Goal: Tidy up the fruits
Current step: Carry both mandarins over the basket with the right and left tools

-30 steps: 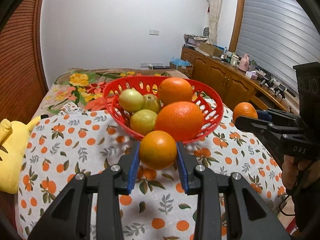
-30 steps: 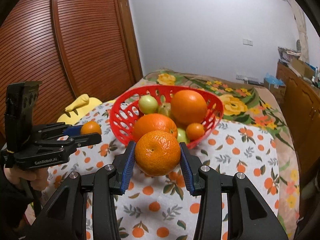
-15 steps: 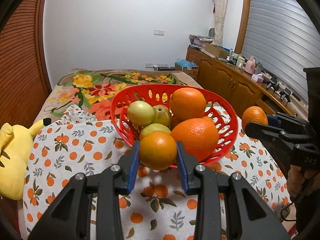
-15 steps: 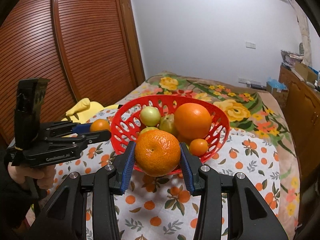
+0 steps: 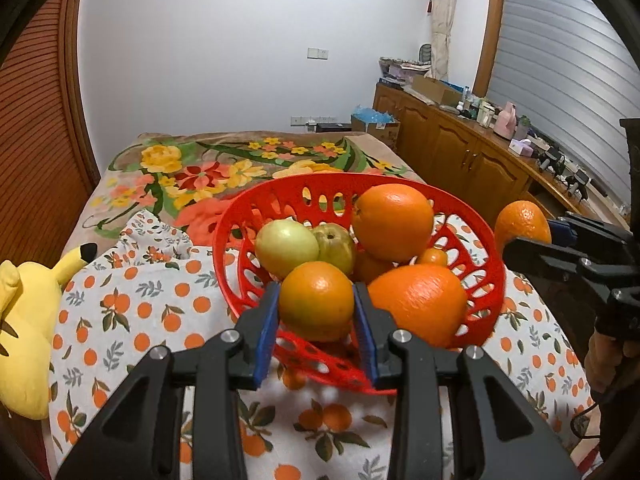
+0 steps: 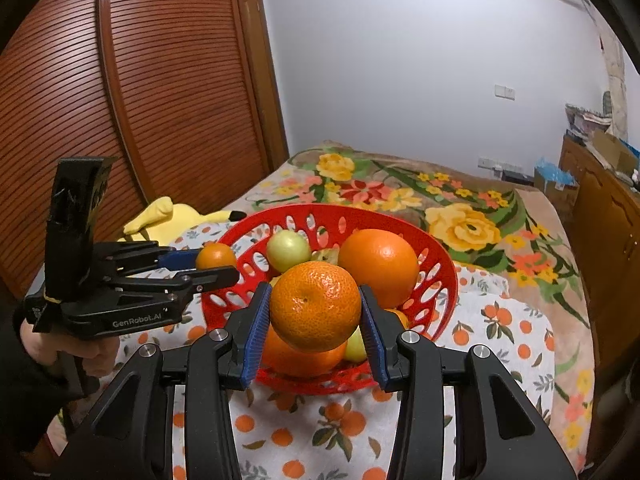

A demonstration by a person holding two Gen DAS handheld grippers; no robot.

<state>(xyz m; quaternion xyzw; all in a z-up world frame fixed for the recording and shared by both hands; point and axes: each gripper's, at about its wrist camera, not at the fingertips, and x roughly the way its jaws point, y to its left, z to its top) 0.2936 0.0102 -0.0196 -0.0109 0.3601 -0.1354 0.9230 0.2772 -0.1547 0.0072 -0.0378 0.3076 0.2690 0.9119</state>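
Left wrist view is showing the left gripper [image 5: 316, 312] clamping a small smooth orange [image 5: 316, 306] between its blue pads, with the fruit hanging just past the near rim of the round red perforated plastic basket [image 5: 486, 264]. Right wrist view is showing the right gripper [image 6: 316, 312] squeezing a dimpled mandarin [image 6: 316, 306] in the same way, directly ahead of its fingers and over the basket's near edge. Beyond both tools, the basket is already holding two large oranges, two pale green round fruits and at least one tiny orange, so most of the sorting is looking done. No loose fruit is showing on the orange-print cloth [image 5: 132, 312]. What is remaining, judging from this, is lowering and releasing these two pieces inside.
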